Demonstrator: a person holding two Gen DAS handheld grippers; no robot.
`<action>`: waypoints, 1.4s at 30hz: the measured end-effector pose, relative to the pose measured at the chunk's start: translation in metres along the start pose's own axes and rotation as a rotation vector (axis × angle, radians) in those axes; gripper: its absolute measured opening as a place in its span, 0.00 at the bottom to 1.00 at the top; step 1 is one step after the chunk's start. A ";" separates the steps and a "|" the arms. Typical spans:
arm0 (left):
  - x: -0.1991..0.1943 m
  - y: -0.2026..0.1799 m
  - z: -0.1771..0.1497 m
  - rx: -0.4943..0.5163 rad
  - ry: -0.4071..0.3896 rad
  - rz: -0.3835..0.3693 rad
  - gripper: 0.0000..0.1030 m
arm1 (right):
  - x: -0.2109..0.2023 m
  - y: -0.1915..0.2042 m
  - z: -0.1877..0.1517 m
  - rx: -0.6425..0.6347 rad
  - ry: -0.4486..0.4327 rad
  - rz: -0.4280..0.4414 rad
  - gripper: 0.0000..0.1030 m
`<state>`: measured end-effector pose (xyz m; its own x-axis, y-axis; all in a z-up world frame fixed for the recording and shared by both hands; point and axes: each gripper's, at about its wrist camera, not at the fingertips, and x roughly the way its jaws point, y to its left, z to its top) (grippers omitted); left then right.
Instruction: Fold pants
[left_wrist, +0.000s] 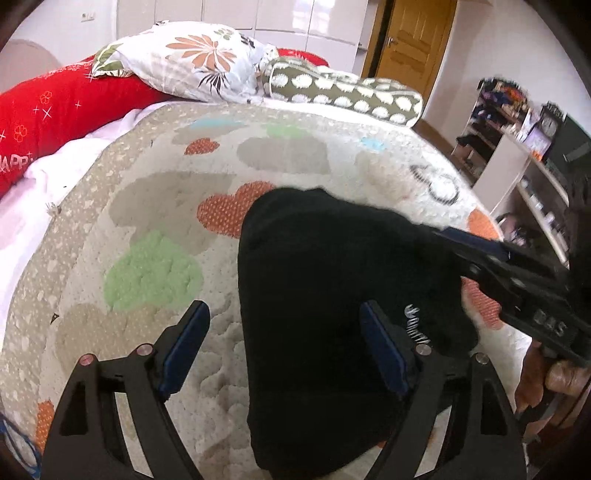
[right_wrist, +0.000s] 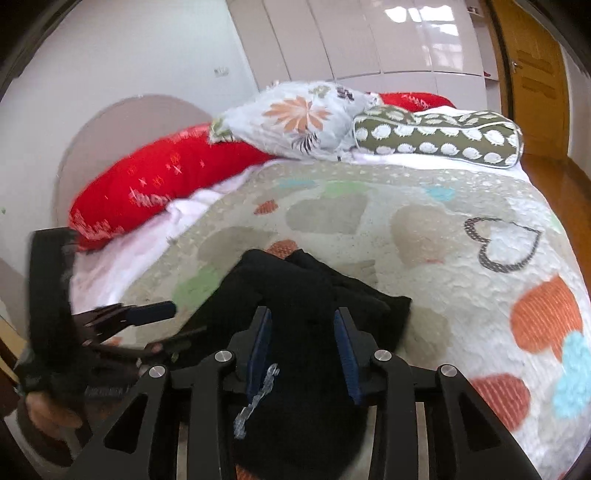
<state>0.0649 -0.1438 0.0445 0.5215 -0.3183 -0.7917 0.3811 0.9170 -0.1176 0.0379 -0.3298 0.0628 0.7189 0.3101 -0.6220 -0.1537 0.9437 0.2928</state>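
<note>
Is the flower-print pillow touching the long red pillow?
Touching. In the right wrist view, the flower-print pillow lies on top of the long red pillow, overlapping its upper end with no gap.

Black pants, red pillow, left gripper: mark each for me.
Black pants (left_wrist: 314, 280), left wrist view, middle of the fabric.
Red pillow (right_wrist: 155, 184), right wrist view, its broad face.
Left gripper (left_wrist: 282, 347), left wrist view, between its fingertips.

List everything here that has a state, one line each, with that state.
Pants: bunched up on the quilt, fold unfinished.
Left tongs: open, straddling the pants' edge without pinching it.
Right tongs: half closed, pants between the pads; grip unclear.
Quilt: spread flat.
Door: shut.
</note>
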 end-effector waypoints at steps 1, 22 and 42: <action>0.003 0.000 -0.001 0.002 0.004 0.005 0.81 | 0.009 -0.001 0.000 -0.002 0.015 -0.006 0.33; -0.013 0.000 -0.024 -0.050 -0.045 0.026 0.83 | -0.004 0.006 -0.063 -0.015 0.111 -0.070 0.51; -0.094 -0.014 -0.053 -0.030 -0.220 0.146 0.83 | -0.081 0.044 -0.069 0.020 -0.103 -0.158 0.79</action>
<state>-0.0299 -0.1136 0.0891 0.7240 -0.2237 -0.6525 0.2688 0.9627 -0.0318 -0.0738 -0.3058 0.0761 0.7990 0.1439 -0.5839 -0.0204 0.9769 0.2128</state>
